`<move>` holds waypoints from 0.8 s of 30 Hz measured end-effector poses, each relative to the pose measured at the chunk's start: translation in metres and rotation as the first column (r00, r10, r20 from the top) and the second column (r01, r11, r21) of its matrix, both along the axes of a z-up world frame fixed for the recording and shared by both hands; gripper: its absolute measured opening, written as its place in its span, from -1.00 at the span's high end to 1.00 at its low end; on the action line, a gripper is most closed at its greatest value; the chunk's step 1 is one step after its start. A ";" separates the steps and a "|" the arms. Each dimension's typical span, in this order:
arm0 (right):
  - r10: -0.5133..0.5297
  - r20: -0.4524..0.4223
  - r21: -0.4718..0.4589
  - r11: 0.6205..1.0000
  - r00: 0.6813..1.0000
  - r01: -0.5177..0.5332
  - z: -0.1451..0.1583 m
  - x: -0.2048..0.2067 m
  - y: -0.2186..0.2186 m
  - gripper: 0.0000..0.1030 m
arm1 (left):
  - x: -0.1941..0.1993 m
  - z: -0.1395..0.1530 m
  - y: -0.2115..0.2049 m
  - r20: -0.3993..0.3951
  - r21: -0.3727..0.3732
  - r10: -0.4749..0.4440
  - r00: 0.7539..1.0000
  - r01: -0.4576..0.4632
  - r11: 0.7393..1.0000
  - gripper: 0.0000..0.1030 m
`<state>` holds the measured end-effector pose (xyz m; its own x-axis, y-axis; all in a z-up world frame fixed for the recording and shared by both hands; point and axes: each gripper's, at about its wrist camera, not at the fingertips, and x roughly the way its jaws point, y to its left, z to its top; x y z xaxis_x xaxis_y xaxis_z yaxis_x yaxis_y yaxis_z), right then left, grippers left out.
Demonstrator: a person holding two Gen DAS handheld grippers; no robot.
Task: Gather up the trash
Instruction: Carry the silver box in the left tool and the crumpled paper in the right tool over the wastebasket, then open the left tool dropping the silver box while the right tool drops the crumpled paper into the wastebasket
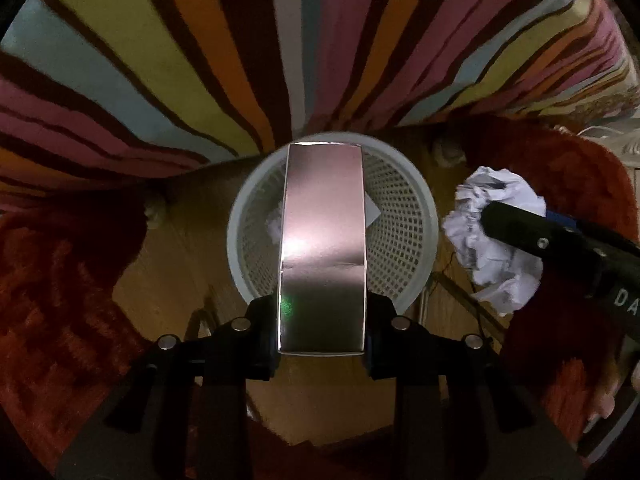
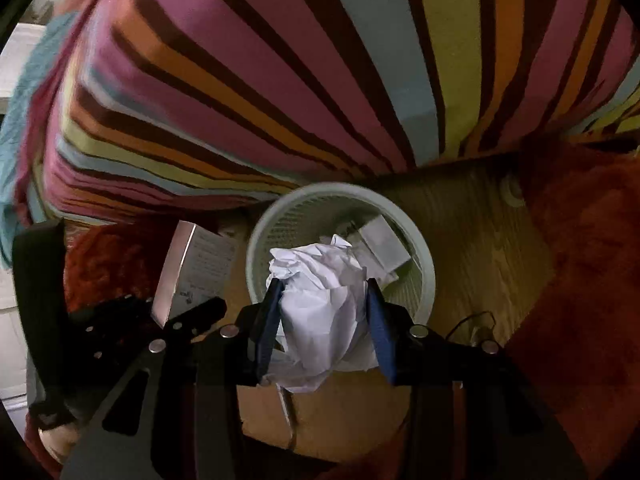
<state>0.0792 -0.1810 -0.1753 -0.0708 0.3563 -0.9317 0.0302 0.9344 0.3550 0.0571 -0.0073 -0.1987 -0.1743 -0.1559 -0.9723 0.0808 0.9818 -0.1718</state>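
Both grippers point steeply down over one white mesh wastebasket (image 1: 404,216) standing on the wood floor (image 2: 472,240) beside a striped bedspread (image 1: 160,40), presumably so that whatever they let go of falls straight inside. The left gripper (image 1: 322,320) pinches one glossy pinkish cardboard box (image 1: 323,240) by its near end, held lengthwise so the far end reaches over the basket's mouth. The right gripper (image 2: 324,320) has its blue pads (image 2: 268,320) pressed into the sides of one crumpled white paper ball (image 2: 320,296), hanging above the near rim. From the left view, that ball sits just right of the basket, not yet over it.

Count: two pieces of trash in hand, one per gripper. Inside the basket lie at least two more pale pieces, one flat scrap (image 2: 384,244) and one crumpled; the held items hide much of the bottom, so the total is uncertain. Shaggy red rug (image 2: 580,260) flanks the basket on both sides
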 end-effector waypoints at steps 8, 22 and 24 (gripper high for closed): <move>-0.003 -0.132 -0.044 0.999 0.991 -0.002 -0.041 0.007 0.012 0.23 | 0.008 -0.040 -0.009 -0.121 0.020 0.005 0.993 -0.002 1.000 0.41; -0.075 -0.312 -0.068 0.996 0.947 0.056 -0.095 0.006 0.011 0.23 | 0.009 -0.091 -0.020 -0.262 0.069 0.010 0.965 0.008 0.998 0.41; -0.074 -0.330 -0.078 0.996 0.941 0.051 -0.100 0.005 0.013 0.23 | 0.009 -0.094 -0.020 -0.276 0.069 0.012 0.961 0.008 0.998 0.41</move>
